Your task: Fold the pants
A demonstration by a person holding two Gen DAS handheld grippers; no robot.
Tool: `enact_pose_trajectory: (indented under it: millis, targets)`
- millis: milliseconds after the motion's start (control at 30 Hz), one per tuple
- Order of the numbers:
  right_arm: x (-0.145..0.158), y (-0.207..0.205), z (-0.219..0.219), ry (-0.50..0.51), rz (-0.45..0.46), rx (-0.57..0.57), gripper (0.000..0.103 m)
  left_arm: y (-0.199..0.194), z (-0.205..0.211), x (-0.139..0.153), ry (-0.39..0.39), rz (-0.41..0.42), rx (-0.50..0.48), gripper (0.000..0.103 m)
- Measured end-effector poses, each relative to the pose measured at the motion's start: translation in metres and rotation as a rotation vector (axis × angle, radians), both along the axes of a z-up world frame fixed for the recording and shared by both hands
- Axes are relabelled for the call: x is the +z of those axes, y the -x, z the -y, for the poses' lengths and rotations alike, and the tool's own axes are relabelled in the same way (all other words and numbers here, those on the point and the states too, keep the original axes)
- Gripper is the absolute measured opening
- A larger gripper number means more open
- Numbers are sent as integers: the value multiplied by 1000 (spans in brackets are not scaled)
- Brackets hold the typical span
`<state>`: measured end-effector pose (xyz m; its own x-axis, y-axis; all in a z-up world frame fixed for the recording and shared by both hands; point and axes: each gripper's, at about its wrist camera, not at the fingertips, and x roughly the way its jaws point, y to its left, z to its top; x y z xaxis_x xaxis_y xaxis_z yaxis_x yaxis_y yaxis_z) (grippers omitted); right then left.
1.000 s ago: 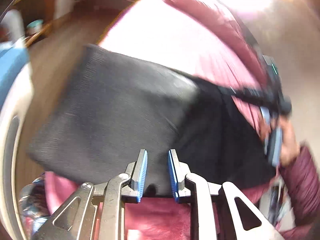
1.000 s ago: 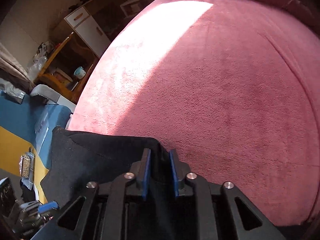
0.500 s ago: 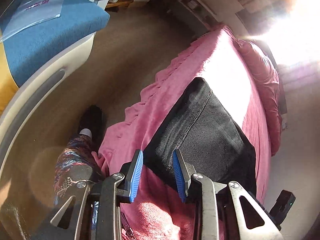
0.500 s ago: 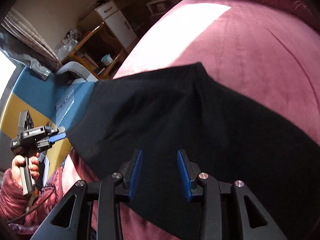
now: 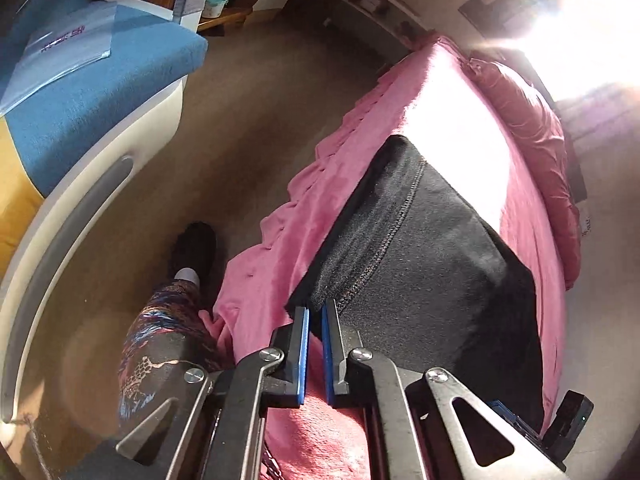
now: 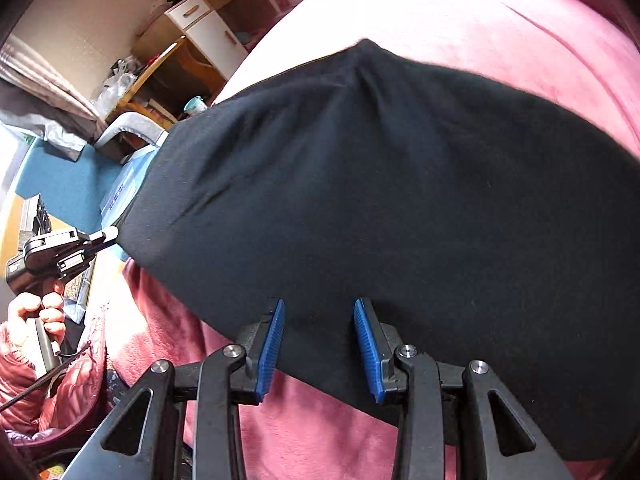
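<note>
Black pants (image 5: pixel 420 260) lie folded on a pink blanket (image 5: pixel 452 112) that covers the bed. My left gripper (image 5: pixel 316 310) is shut on their near left corner, and dark cloth shows between the blue pads. In the right wrist view the same left gripper (image 6: pixel 108 234) meets that corner of the pants (image 6: pixel 380 180) at the bed's left side. My right gripper (image 6: pixel 320 308) stands open over the near edge. Its pads are well apart with the cloth lying beneath them, not pinched.
A blue and yellow couch (image 5: pixel 100 92) stands left of the bed across a strip of brown floor. The person's patterned trouser leg (image 5: pixel 160 340) and dark shoe (image 5: pixel 194 248) are by the bed's edge. A pillow (image 5: pixel 532 128) lies at the far end. A wooden shelf and a white cabinet (image 6: pixel 200 28) stand behind.
The pants went from hanging in the air to lying flat on the bed. My right gripper let go and opened. My left gripper's jaws closed onto the near left corner.
</note>
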<state>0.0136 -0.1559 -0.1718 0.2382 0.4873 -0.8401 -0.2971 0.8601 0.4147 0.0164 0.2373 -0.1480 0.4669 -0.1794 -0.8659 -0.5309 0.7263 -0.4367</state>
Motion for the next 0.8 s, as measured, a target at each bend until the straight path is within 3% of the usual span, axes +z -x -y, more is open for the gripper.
enact_pose_trajectory:
  millis: [167,333,467,600,800]
  targets:
    - [-5,0,7,-45,-3,-19,37,-6,12,-6,-86,-51,-51,7]
    - [-6,3,17,-78,-1,-38,37,-3,16,14,-233,-100,-3,25]
    - [-6,5,23,-110,-11,-59,37,-3,31,48,-365,-8,-16,25]
    - [-2,6,33,-155,-28,-100,37,-11,71,68,-373,113,-159,28]
    - [21,10,74,-160,11,-196,44,-31,153,53,-324,132,-425,29]
